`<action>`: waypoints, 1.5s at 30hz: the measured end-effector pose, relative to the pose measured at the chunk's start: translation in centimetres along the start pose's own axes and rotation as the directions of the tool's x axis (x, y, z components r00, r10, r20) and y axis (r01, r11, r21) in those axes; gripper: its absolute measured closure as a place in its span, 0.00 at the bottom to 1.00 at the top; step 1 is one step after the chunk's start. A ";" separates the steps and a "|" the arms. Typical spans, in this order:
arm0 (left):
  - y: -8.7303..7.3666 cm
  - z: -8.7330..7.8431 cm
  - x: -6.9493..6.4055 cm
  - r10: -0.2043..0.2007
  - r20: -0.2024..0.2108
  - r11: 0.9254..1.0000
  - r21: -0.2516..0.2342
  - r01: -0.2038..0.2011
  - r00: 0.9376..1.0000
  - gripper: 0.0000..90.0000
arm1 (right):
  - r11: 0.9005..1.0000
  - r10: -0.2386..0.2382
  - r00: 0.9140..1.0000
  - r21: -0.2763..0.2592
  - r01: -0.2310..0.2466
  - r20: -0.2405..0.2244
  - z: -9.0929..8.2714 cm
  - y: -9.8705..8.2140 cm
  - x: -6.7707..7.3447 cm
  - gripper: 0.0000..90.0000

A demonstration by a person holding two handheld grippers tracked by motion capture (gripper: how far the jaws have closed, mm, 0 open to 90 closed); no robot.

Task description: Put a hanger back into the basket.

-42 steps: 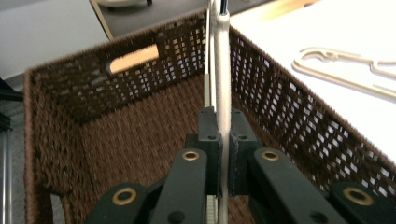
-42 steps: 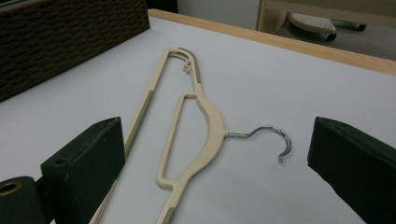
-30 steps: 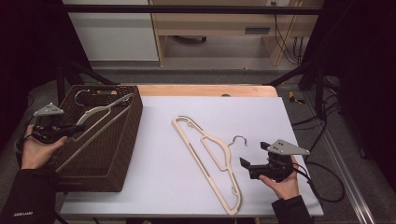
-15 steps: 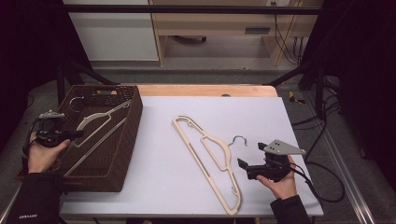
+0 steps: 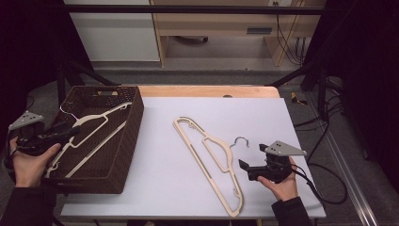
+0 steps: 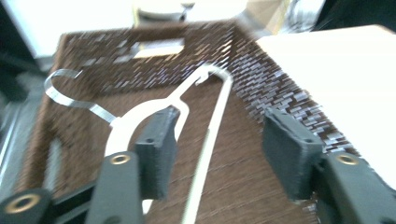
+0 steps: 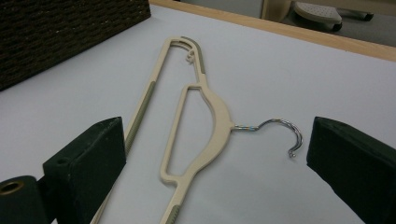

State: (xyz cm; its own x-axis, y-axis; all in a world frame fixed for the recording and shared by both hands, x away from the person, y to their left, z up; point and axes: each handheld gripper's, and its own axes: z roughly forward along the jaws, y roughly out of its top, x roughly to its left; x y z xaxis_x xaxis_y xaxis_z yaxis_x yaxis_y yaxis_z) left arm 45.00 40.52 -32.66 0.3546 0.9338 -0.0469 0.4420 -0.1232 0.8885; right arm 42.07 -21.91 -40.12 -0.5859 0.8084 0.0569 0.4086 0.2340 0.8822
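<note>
My left gripper (image 5: 70,130) hangs apart over the hanger in the basket (image 5: 123,155); my right gripper (image 5: 252,158), also apart, faces the tabletop hanger (image 5: 207,153). Its thin hook (image 7: 280,131) lies flat, so my pads could skid off it.

White table (image 5: 291,117), wicker basket (image 5: 127,141) at left, beige hanger (image 5: 209,150) mid-table
</note>
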 end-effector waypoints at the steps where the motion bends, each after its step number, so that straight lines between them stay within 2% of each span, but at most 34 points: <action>1: 0.1 -0.2 -0.6 0.010 0.014 1.000 -0.021 -0.010 1.000 0.44 | 1.000 0.003 1.000 -0.001 -0.003 0.001 0.0 0.0 0.0 0.05; 4: 0.4 -0.6 -2.6 0.024 0.066 0.997 -0.075 -0.019 0.998 0.36 | 1.000 0.011 1.000 -0.007 -0.011 0.007 -0.1 0.1 0.0 0.06; 7: 0.6 -0.5 -4.5 0.033 0.126 0.994 -0.109 -0.019 0.991 0.26 | 1.000 0.019 1.000 -0.007 -0.019 0.008 -0.1 0.1 0.0 0.06; 10: 0.7 -0.1 -7.0 0.067 0.178 0.989 -0.139 -0.043 0.982 0.19 | 1.000 0.027 0.999 0.003 -0.027 0.022 0.0 0.0 0.1 0.06; 13: 0.4 0.4 -9.2 0.103 0.226 0.986 -0.153 -0.069 0.969 0.18 | 0.999 0.027 0.999 0.019 -0.028 0.018 0.2 -0.1 0.2 0.07; 15: 0.1 0.8 -10.5 0.122 0.249 0.985 -0.151 -0.086 0.961 0.18 | 0.999 0.024 0.999 0.028 -0.025 0.023 0.3 -0.1 0.2 0.08; 18: -0.6 1.3 -12.1 0.137 0.268 0.982 -0.165 -0.094 0.954 0.16 | 0.998 0.033 0.999 0.047 -0.033 0.018 0.6 -0.2 0.4 0.09; 20: -1.0 1.7 -13.0 0.141 0.287 0.982 -0.159 -0.098 0.947 0.14 | 0.997 0.034 0.999 0.068 -0.035 0.010 0.8 -0.4 0.6 0.10; 25: -1.7 2.4 -14.6 0.144 0.308 0.985 -0.138 -0.106 0.940 0.12 | 0.993 0.019 1.000 0.116 -0.020 0.008 1.5 -0.9 1.0 0.10; 26: -1.8 2.5 -14.9 0.151 0.316 0.985 -0.133 -0.114 0.937 0.12 | 0.993 0.015 1.000 0.120 -0.015 0.004 1.5 -1.0 1.1 0.10; 27: -1.9 2.6 -15.1 0.158 0.318 0.984 -0.129 -0.122 0.935 0.11 | 0.991 0.029 1.000 0.128 -0.030 0.006 1.6 -1.1 1.3 0.10; 29: -2.0 2.8 -15.5 0.166 0.325 0.983 -0.128 -0.130 0.931 0.11 | 0.989 0.023 1.000 0.149 -0.022 -0.007 1.8 -1.3 1.5 0.10; 34: -2.5 2.9 -16.6 0.187 0.346 0.980 -0.130 -0.150 0.919 0.11 | 0.980 0.012 1.000 0.201 -0.013 0.009 2.6 -1.8 1.7 0.14; 35: -2.6 3.0 -16.9 0.189 0.352 0.980 -0.128 -0.153 0.917 0.11 | 0.976 0.019 1.000 0.216 -0.021 0.011 2.8 -1.9 1.9 0.16; 36: -2.8 3.1 -17.1 0.190 0.358 0.980 -0.125 -0.155 0.914 0.11 | 0.973 0.006 1.000 0.232 -0.008 0.011 2.9 -2.1 2.0 0.17; 37: -2.8 3.1 -17.1 0.190 0.358 0.980 -0.125 -0.155 0.914 0.12 | 0.970 -0.002 1.000 0.243 0.000 0.008 3.1 -2.2 2.0 0.18; 40: -3.7 4.1 -18.1 0.202 0.378 0.979 -0.097 -0.179 0.903 0.12 | 0.960 -0.006 1.000 0.279 0.003 0.008 3.7 -2.6 2.2 0.24; 41: -3.7 4.1 -18.1 0.202 0.378 0.979 -0.097 -0.179 0.903 0.12 | 0.960 -0.006 1.000 0.279 0.003 0.008 3.7 -2.6 2.2 0.24; 42: -4.2 4.9 -18.7 0.209 0.390 0.978 -0.078 -0.195 0.897 0.12 | 0.948 -0.006 1.000 0.317 0.007 -0.002 4.2 -2.9 2.3 0.29; 43: -4.5 5.2 -19.0 0.208 0.398 0.978 -0.068 -0.197 0.893 0.12 | 0.943 -0.016 1.000 0.332 0.017 -0.006 4.4 -3.1 2.4 0.31; 45: -4.9 5.8 -19.4 0.218 0.407 0.975 -0.053 -0.215 0.887 0.12 | 0.933 -0.009 1.000 0.359 0.009 -0.002 4.8 -3.3 2.5 0.34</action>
State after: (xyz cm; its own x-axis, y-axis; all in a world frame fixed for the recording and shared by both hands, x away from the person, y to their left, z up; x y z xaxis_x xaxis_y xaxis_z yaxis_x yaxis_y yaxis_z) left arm 40.67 21.04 -38.76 0.7462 0.6648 -0.0339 0.3111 -0.3033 0.9007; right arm 42.62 -18.05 -45.20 -0.5909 0.8052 0.0504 0.6273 0.4193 0.6562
